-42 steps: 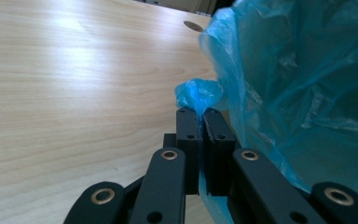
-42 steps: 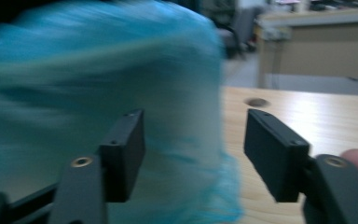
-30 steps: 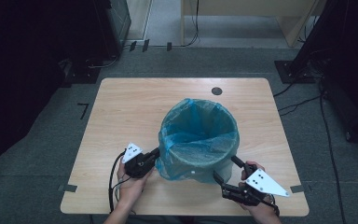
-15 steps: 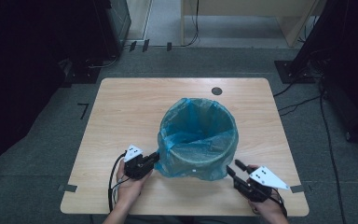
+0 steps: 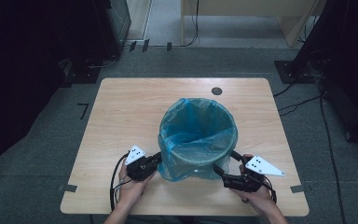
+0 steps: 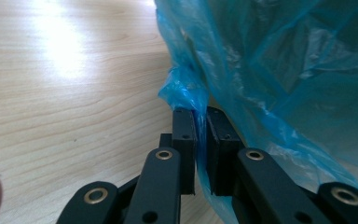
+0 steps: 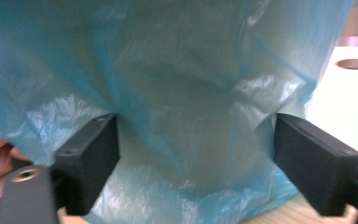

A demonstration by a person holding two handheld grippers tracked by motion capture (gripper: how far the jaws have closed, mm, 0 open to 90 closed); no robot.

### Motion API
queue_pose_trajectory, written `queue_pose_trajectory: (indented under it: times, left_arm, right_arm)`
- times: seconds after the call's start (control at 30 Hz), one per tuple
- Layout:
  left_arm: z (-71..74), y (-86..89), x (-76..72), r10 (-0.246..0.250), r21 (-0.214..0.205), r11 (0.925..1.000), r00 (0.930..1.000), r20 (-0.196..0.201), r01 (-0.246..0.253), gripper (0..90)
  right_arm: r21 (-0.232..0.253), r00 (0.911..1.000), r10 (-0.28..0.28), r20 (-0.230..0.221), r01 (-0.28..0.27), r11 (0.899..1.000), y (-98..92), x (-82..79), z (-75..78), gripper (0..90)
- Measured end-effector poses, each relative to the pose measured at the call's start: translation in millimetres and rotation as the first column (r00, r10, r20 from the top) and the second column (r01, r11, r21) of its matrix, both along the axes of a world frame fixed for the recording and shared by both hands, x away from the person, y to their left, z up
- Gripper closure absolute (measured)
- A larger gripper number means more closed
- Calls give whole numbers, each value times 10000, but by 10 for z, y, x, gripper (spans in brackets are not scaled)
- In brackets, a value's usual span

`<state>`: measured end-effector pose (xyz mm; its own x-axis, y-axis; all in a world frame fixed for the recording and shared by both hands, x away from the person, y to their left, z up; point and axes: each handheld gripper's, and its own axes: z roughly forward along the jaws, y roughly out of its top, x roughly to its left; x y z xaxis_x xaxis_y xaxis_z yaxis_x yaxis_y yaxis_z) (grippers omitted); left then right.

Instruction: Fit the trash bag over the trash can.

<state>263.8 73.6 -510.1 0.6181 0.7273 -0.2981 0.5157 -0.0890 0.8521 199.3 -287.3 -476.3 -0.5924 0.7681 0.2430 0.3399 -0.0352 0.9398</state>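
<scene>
A round bin lined with a blue plastic bag (image 5: pixel 196 140) stands on the wooden table (image 5: pixel 121 107). My left gripper (image 5: pixel 157 158) sits at the bin's lower left, shut on a pinched fold of the bag's film (image 6: pixel 284 70), which shows between its pads (image 6: pixel 201 116). My right gripper (image 5: pixel 226 162) is at the bin's lower right. Its jaws have just been opening and now stand wide apart (image 7: pixel 196 140). The loose blue film (image 7: pixel 168 56) bulges between them without being pressed.
A small round dark hole (image 5: pixel 216 91) lies in the table behind the bin. Bare tabletop lies to the left and at the back. Dark equipment and cables (image 5: pixel 307 93) stand on the grey floor around the table.
The right gripper's jaws have spread wider, and that hand has shifted a little at the bin's front right. The left gripper and the bin have stayed put.
</scene>
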Motion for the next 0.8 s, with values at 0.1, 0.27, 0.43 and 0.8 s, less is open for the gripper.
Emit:
queue_pose_trajectory:
  times: [0.1,0.27,0.43,0.8]
  left_arm:
    - [5,-15,-12,-170,29,9999,9997,156,170,829]
    - [16,-37,-26,-162,50,9999,9996,246,160,826]
    - [-7,-3,1,69,411,9991,10000,33,-71,826]
    - [-79,137,98,872,697,9942,9927,-837,-814,763]
  right_arm:
    - [-120,9997,90,215,-87,9999,0,-32,-27,510]
    - [-815,9983,-214,536,257,9963,16,-54,-19,900]
    - [-1353,9996,-231,164,251,9905,-47,-47,-46,900]
    - [-2656,9793,-656,-1915,127,9640,-290,-6,-347,786]
